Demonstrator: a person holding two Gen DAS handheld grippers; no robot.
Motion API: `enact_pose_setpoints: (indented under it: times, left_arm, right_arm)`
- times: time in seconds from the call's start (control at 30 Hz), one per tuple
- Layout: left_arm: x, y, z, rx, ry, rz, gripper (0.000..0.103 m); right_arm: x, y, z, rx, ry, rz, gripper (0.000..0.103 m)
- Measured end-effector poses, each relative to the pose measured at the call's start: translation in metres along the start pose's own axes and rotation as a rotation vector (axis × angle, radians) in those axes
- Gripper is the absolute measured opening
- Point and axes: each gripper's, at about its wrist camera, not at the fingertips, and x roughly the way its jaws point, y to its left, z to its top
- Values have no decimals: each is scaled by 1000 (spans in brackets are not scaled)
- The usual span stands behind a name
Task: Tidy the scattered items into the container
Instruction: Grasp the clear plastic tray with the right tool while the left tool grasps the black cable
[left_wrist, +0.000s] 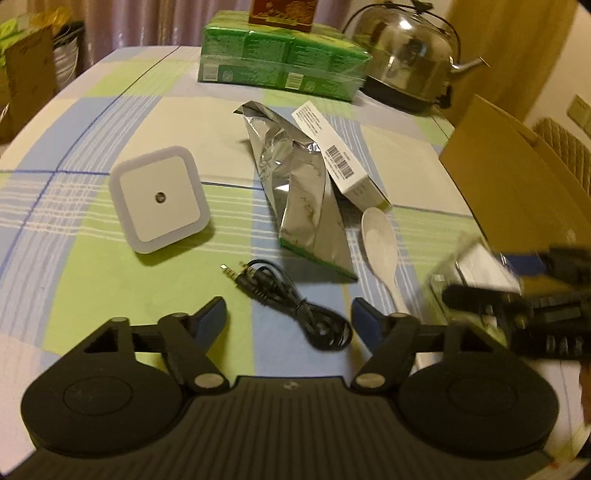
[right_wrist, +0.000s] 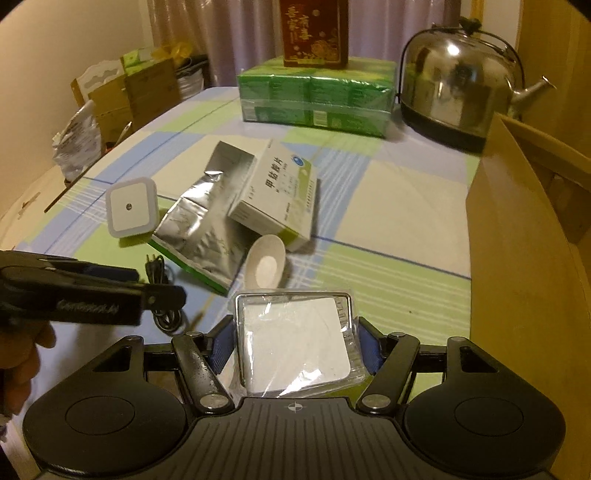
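My left gripper (left_wrist: 288, 314) is open above a coiled black audio cable (left_wrist: 295, 295), which lies between its fingers. Beyond lie a white square night light (left_wrist: 159, 199), a silver foil pouch (left_wrist: 303, 192), a white medicine box (left_wrist: 340, 155) and a white spoon (left_wrist: 380, 247). My right gripper (right_wrist: 295, 343) is shut on a clear plastic packet with a white square inside (right_wrist: 295, 343), held above the table. The cardboard box (right_wrist: 528, 240) stands at the right. The right wrist view also shows the night light (right_wrist: 129, 206), pouch (right_wrist: 199, 229), medicine box (right_wrist: 277, 192) and spoon (right_wrist: 266, 262).
A green wrapped pack of tissues (right_wrist: 314, 96) with a red box (right_wrist: 314, 33) on top and a steel kettle (right_wrist: 458, 81) stand at the table's far side. Cardboard boxes and bags (right_wrist: 110, 99) sit beyond the table's left edge. The tablecloth (right_wrist: 388, 221) is checked green and blue.
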Motion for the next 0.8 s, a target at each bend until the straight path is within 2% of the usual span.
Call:
enact_pose_setpoints:
  times: [0.1, 0.17, 0.23, 0.3, 0.57, 0.8]
  left_arm:
    - [8, -4, 1, -16, 0, 19, 54]
    - [10, -9, 2, 25, -3, 61, 34]
    - [9, -9, 0, 42, 2, 72, 22]
    - [6, -7, -1, 55, 15, 66, 14]
    - [-26, -7, -34, 180, 70, 36, 11]
    - [-46, -14, -61, 279, 79, 43, 11]
  right_arm:
    - [-1, -2, -2, 4, -4, 0, 64]
    - [-3, -1, -2, 4, -7, 4, 64]
    - [-4, 0, -4, 2, -7, 8, 64]
    - [-5, 3, -7, 3, -5, 15, 64]
    - [-20, 17, -33, 34, 20, 34, 64]
    - [-29, 23, -60, 50, 53, 5, 64]
